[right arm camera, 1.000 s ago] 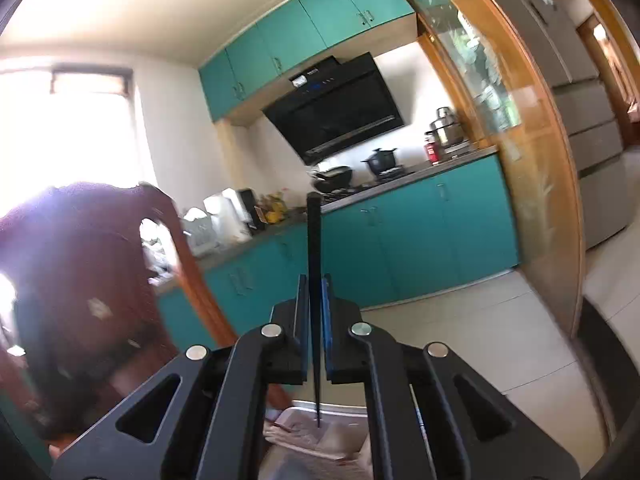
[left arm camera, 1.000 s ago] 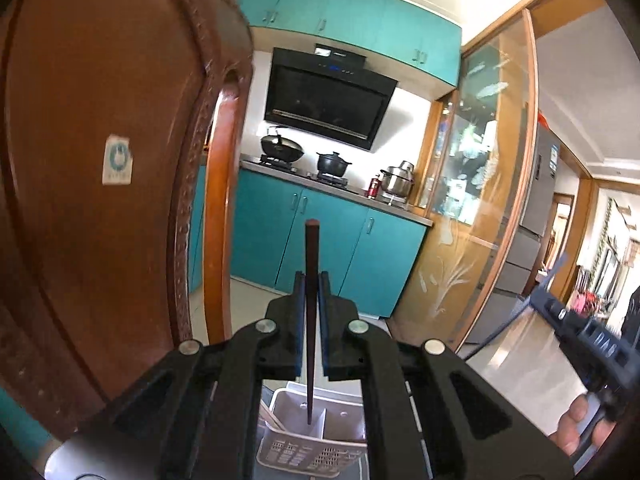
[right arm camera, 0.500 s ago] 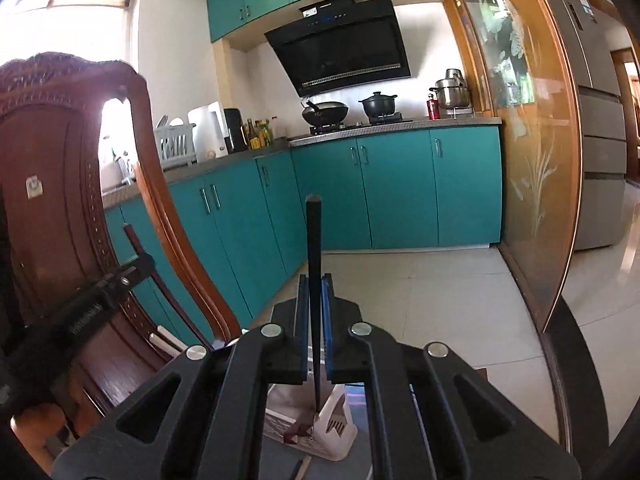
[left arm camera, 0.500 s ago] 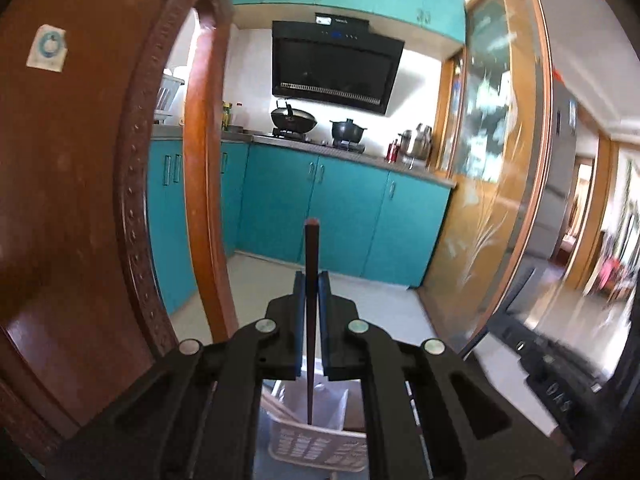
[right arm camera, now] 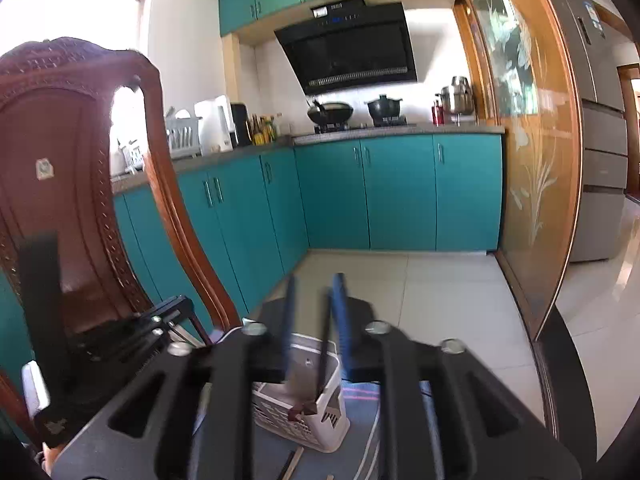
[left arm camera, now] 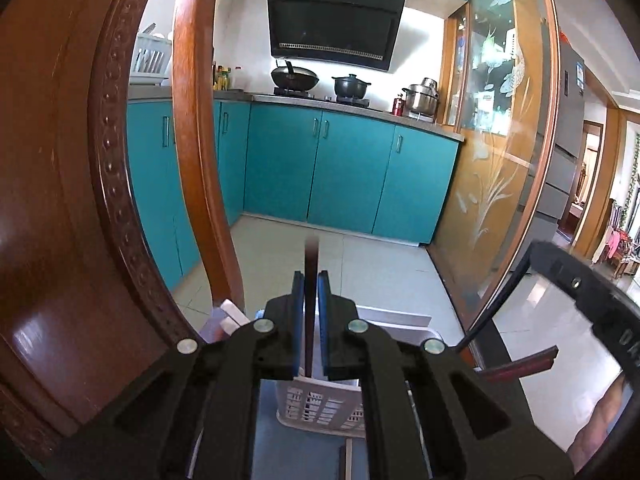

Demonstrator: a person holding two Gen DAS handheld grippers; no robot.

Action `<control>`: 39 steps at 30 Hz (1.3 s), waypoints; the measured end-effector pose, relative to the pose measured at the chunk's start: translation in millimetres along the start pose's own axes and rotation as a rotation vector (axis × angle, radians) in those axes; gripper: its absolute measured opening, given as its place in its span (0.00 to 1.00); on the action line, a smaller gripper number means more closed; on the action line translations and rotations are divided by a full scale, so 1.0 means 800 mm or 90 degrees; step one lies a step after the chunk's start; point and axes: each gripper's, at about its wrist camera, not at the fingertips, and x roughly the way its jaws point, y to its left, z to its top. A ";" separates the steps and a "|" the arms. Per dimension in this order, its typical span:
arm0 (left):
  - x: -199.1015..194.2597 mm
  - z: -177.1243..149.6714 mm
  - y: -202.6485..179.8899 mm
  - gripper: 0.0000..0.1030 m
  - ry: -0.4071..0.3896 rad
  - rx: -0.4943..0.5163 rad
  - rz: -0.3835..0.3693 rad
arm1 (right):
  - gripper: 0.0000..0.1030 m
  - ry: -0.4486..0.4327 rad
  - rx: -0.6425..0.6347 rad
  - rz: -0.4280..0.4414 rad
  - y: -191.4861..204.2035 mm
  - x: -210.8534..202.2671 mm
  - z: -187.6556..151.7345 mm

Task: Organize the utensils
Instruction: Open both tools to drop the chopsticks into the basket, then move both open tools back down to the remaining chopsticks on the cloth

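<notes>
My left gripper (left arm camera: 311, 300) is shut on a dark brown chopstick (left arm camera: 311, 264) that stands upright between its blue pads, right above a white slotted utensil basket (left arm camera: 320, 404). The jaws of my right gripper (right arm camera: 314, 312) are opening. A dark chopstick (right arm camera: 323, 356) leans loose between them, its lower end down in the basket (right arm camera: 308, 416). The pads do not press on it. A hand (left arm camera: 612, 408) shows at the right edge of the left wrist view.
A carved wooden chair back (left arm camera: 80, 200) fills the left, close to the basket, and is also seen at the left (right arm camera: 72, 160) of the right view. Loose chopsticks (right arm camera: 292, 464) lie on the blue-grey table top (right arm camera: 360, 400). Teal kitchen cabinets (right arm camera: 400, 192) and tiled floor lie beyond.
Both grippers have come down toward the basket. The right jaws have parted and their chopstick has tipped down into the basket. The left still grips its chopstick.
</notes>
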 end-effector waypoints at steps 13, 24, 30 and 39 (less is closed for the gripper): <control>-0.088 -0.012 0.013 0.42 -0.135 -0.004 -0.012 | 0.39 -0.133 0.045 -0.002 -0.033 -0.134 -0.024; -0.078 -0.124 0.034 0.54 0.029 0.013 -0.016 | 0.43 0.441 0.039 -0.003 -0.061 0.009 -0.230; -0.038 -0.148 0.037 0.63 0.145 -0.001 -0.016 | 0.43 0.504 -0.042 0.004 -0.014 0.023 -0.264; -0.029 -0.160 0.029 0.68 0.175 0.040 -0.004 | 0.16 0.493 -0.052 0.000 0.005 0.023 -0.279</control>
